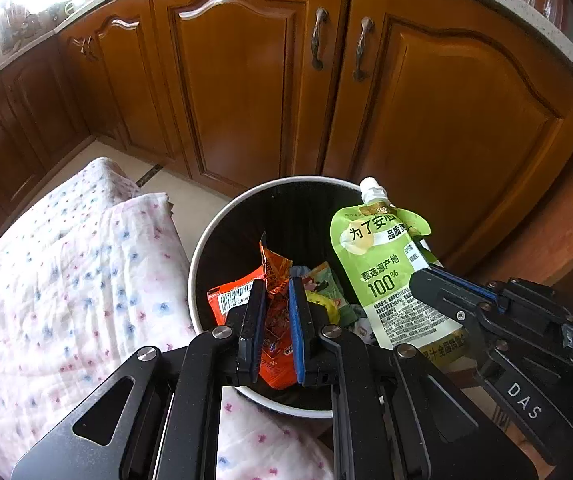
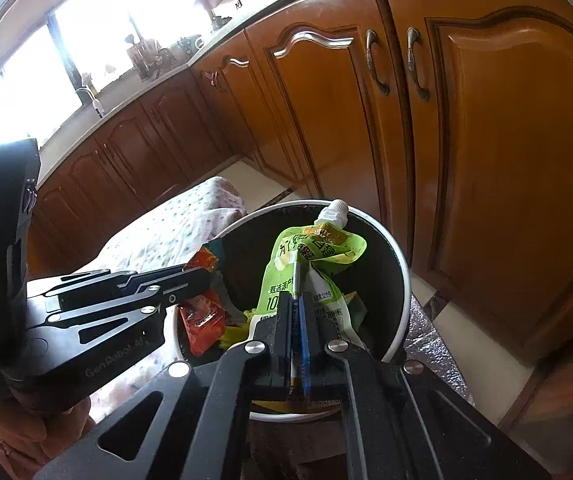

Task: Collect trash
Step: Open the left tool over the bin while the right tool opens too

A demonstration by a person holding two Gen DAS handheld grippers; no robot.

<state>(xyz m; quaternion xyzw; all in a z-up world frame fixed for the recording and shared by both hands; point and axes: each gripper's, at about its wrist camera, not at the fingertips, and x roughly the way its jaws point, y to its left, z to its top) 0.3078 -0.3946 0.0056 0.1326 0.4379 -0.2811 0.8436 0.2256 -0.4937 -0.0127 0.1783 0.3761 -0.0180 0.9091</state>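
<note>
- The left tool (image 1: 277,292) has its jaws pressed onto a crumpled orange snack wrapper (image 1: 276,320), holding it over the mouth of the trash bin (image 1: 202,248)
- The right tool (image 2: 296,304) is pinched shut on a green spouted drink pouch (image 2: 310,256), holding it above the same bin (image 2: 400,280), white spout pointing away
- One round bin, white rim and black inside; in it lie several wrappers, their number unclear
- The bin stands on a pale tiled floor (image 1: 190,204) beside a flowered cloth (image 1: 66,272)
- Brown wooden cabinet doors (image 1: 238,80) stand behind, under a speckled worktop (image 1: 526,4); two metal handles sit side by side
</note>
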